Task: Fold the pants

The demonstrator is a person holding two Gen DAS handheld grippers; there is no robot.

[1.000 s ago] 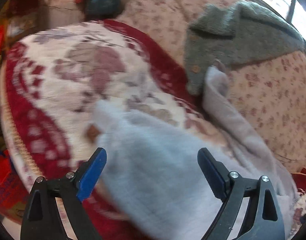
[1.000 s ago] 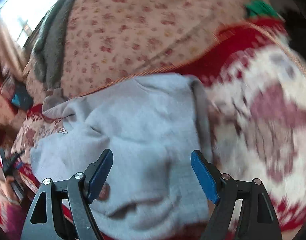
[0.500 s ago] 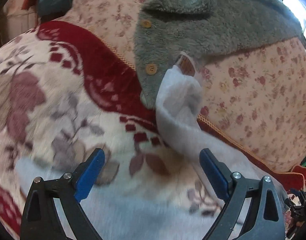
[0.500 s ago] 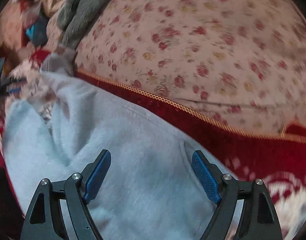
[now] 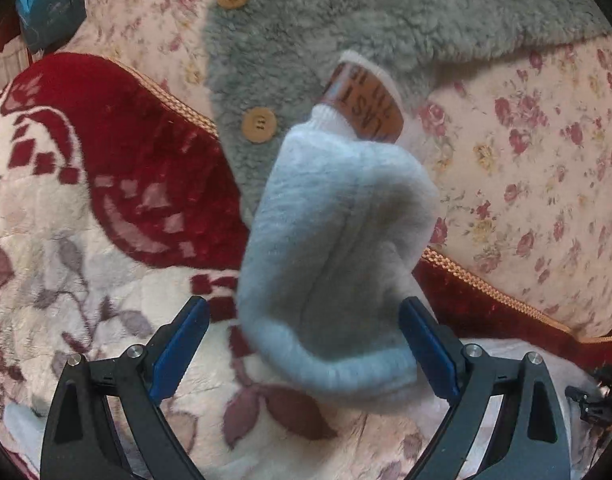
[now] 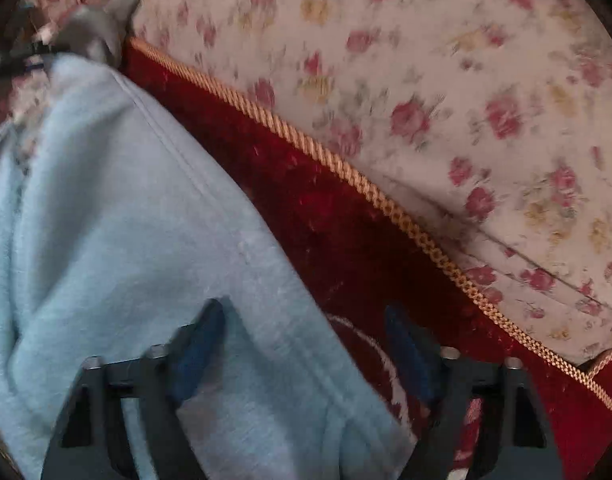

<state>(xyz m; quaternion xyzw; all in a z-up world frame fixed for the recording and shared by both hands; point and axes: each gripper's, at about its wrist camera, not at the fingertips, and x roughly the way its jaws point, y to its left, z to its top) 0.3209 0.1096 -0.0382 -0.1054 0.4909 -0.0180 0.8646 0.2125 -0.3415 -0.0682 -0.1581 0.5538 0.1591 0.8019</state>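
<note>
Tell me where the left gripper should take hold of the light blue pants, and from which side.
Grip the bunched end of the light blue pants, below the cuff with the brown label. Come from above: the open left gripper already straddles that upstanding roll, so the fingers could probably pinch the thick fold across its width.

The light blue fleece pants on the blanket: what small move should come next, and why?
Probably close the left gripper on the bunched end of the light blue fleece pants. That fold lies between its open jaws, pads apart from the cloth. The right gripper has just been closing, with the pants' edge between its jaws; no pinch is visible yet.
</note>
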